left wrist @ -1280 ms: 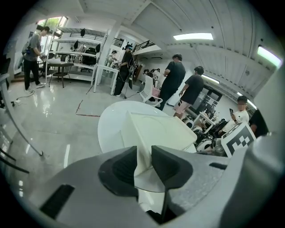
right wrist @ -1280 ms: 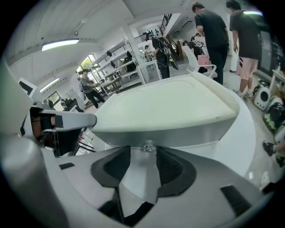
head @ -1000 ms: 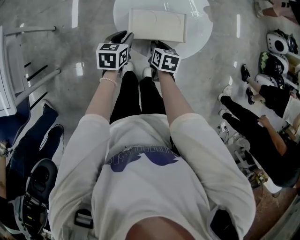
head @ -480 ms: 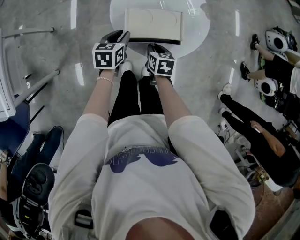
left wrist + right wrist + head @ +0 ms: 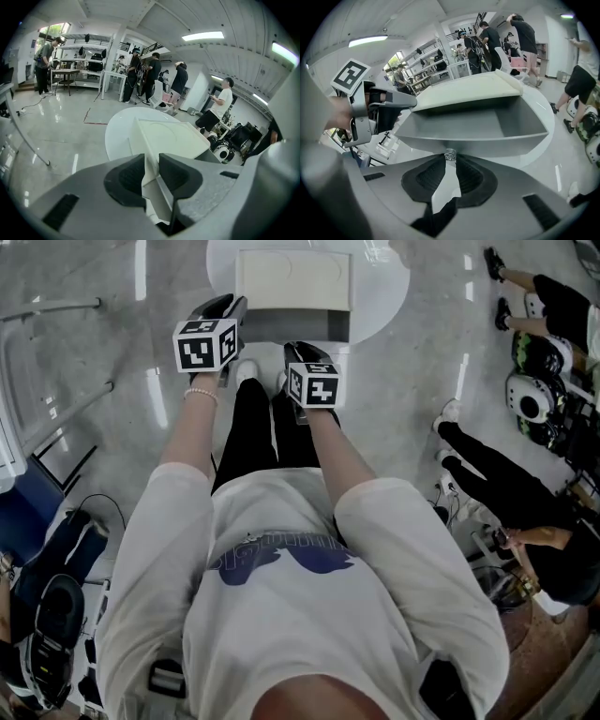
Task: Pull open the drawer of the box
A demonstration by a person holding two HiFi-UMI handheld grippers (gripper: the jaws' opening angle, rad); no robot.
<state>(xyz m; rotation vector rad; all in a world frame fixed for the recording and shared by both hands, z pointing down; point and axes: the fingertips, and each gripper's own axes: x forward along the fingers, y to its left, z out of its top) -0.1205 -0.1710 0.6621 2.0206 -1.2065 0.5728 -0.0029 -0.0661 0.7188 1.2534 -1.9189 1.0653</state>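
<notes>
**An open workshop hall fitted out like a lab**

The room is wide, under a white ceiling with long strip lights (image 5: pixel 201 36). A polished grey floor (image 5: pixel 51 131) shows their glare. Metal shelving racks (image 5: pixel 86 44) loaded with dark equipment line the far wall. Work tables (image 5: pixel 112 75) stand before them, and several people (image 5: pixel 152 70) stand there in groups. A round white counter (image 5: pixel 380 292) stands on the open floor. Black-and-white gear (image 5: pixel 530 395) lies at the side, and a thin cable (image 5: pixel 103 501) loops over the floor.
</notes>
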